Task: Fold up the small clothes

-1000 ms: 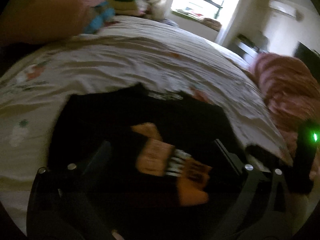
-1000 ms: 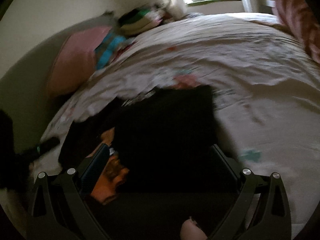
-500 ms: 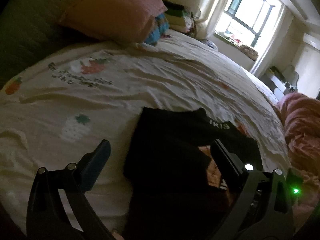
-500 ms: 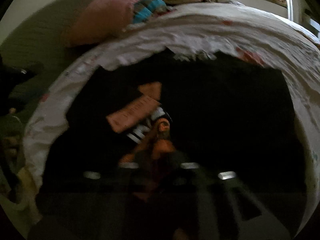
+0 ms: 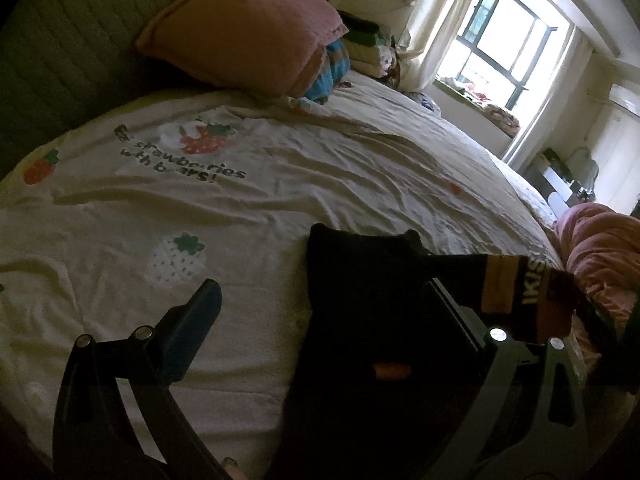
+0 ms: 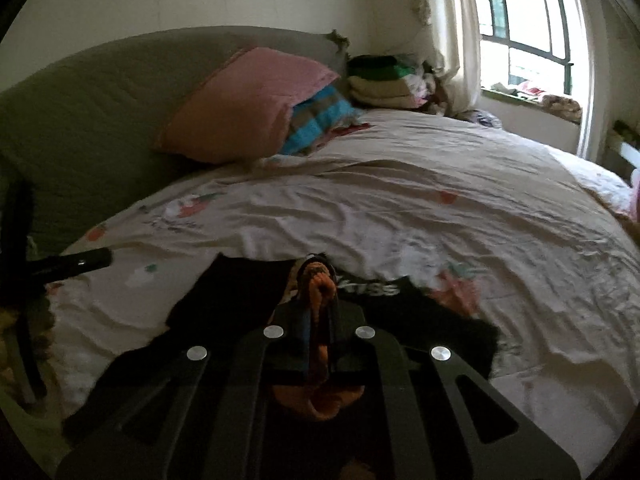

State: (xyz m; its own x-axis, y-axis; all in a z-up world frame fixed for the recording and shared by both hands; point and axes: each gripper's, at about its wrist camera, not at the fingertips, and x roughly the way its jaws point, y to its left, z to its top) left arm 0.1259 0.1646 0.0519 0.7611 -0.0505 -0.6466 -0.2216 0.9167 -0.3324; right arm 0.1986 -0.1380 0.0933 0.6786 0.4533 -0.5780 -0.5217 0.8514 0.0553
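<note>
Lying on the strawberry-print bedsheet [image 5: 280, 184], well short of the pink pillow [image 5: 248, 36] at the headboard, the black garment [image 5: 360, 280] shows an orange waistband with white lettering [image 5: 516, 284] lifted off the sheet. The right gripper [image 6: 318, 292] points toward that pillow, its fingers pressed together on the bunched orange-and-black band of the garment [image 6: 320, 284]. The left gripper [image 5: 320, 300] hovers low over the garment's pillow-side edge, jaws spread wide, one finger [image 5: 196, 320] above bare sheet and nothing held.
</note>
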